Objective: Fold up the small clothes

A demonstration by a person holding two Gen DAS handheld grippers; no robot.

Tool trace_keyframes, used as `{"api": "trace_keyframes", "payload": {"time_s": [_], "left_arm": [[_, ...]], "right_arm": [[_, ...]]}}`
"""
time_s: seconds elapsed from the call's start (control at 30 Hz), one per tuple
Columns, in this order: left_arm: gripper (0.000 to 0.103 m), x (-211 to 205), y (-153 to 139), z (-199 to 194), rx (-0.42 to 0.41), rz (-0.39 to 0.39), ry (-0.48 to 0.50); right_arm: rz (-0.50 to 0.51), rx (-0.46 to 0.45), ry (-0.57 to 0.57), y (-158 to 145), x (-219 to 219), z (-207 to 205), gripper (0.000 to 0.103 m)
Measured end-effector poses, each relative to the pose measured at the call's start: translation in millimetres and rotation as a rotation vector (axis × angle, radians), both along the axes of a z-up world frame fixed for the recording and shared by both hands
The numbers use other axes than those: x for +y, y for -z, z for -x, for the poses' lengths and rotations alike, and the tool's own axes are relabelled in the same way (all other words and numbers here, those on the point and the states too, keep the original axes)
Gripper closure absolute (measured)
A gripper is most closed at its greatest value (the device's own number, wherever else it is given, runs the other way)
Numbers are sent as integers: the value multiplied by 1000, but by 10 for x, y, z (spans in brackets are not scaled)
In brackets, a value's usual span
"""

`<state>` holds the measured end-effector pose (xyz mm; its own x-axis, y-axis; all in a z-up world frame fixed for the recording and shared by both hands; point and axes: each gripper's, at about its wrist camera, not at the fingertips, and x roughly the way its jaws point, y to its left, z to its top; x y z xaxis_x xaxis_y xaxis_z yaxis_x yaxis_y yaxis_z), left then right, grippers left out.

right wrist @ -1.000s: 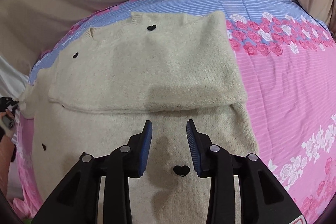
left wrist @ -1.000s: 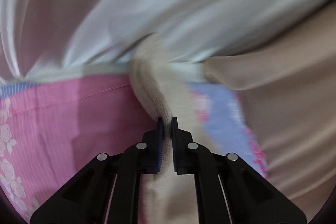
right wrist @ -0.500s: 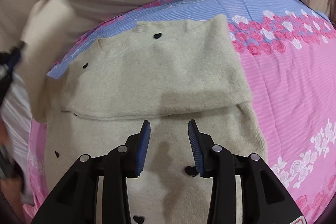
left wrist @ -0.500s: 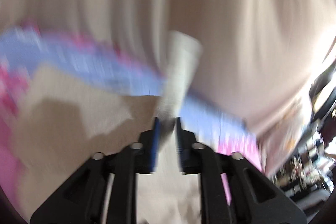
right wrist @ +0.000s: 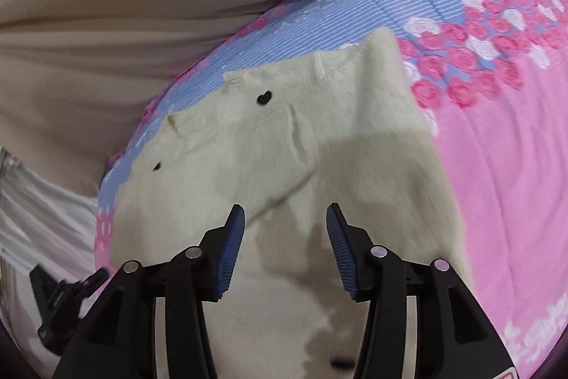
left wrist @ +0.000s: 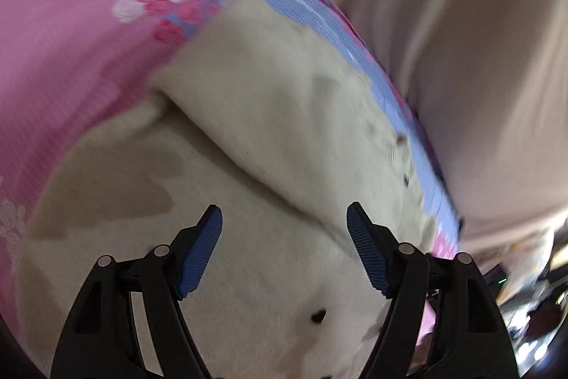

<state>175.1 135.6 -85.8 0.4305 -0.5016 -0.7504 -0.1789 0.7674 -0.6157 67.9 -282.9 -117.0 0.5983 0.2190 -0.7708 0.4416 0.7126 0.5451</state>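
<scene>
Left claw (left wrist: 284,251) has just opened and let go of the sleeve it gripped a second ago; nothing sits between its jaws now, and the sleeve lies folded across the sweater (right wrist: 319,166) on the bed (right wrist: 497,166). Right claw (right wrist: 285,247) is also opening wider, empty, over the near body. Both sleeves look folded in, so the bottom-up fold is probably next.

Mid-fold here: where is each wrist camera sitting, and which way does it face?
Left wrist: behind the open left gripper, angled down at the cream sweater; only black fingers show.
Right wrist: behind the open right gripper, angled down along the sweater on the pink floral bedspread.
Shared: sweater, bedspread, beige curtain.
</scene>
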Motion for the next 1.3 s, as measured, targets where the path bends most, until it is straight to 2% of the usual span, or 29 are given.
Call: {"api": "trace_keyframes", "payload": {"time_s": [0.1,0.13,0.17,0.27,0.33,0.4,0.43,0.5,0.57,0.6,0.63,0.67,0.7,0.73,0.8,0.87,0.9,0.97,1.0,1.03,1.07,1.1,1.17,1.23,1.3], "left_arm": [[26,268,107,-113,20,75,-140],[26,365,197,-107,34,115,-188],[26,447,246,-150,53,162,-233],[31,720,293,-252,74,286,-348],[51,757,363,-338,88,323,-373],[66,802,413,-371,103,375,-403],[73,837,424,-363,107,396,-424],[80,846,454,-350,108,418,-455],[88,779,518,-350,122,400,-445],[92,749,555,-343,136,389,-437],[94,728,586,-323,155,380,-438],[94,712,608,-295,165,382,-440],[93,686,597,-275,163,375,-435],[93,673,577,-266,157,356,-423],[90,622,542,-266,142,273,-368],[90,562,545,-280,127,205,-326],[89,526,521,-279,109,171,-309],[89,531,479,-287,93,120,-279],[88,506,408,-319,71,85,-254],[87,457,306,-337,41,59,-226],[86,382,222,-378,15,36,-199],[83,336,73,-371,-17,4,-159],[73,284,-167,-339,-71,-8,-113],[54,208,-439,-373,-171,-31,-108],[40,121,-603,-524,-249,-66,-104]], "right_arm": [[-75,13,18,150,18,-244,57],[-90,-2,18,150,39,-277,73],[-100,-19,13,119,62,-309,94],[-75,-142,12,-209,96,-235,95],[-38,-215,17,-475,78,-133,95],[3,-257,39,-676,-3,14,95],[14,-263,54,-716,-61,95,95],[28,-224,74,-639,-189,220,95],[63,-119,87,-337,-275,284,95],[49,-76,104,-194,-321,325,95],[-11,-54,151,-50,-386,413,95],[-64,-77,195,-4,-432,520,95],[-68,-93,210,-28,-438,564,95],[-33,-92,198,-53,-430,572,96],[50,-21,136,37,-396,498,95],[64,50,81,218,-370,414,97],[63,37,91,190,-371,449,98],[68,22,120,56,-360,526,93],[100,18,137,-31,-348,580,90],[146,17,137,-133,-326,630,83],[206,13,124,-244,-279,642,82],[246,3,107,-336,-244,660,82],[285,-15,73,-450,-250,663,82],[281,-9,50,-433,-279,599,80],[271,19,50,-318,-337,481,75]]}}
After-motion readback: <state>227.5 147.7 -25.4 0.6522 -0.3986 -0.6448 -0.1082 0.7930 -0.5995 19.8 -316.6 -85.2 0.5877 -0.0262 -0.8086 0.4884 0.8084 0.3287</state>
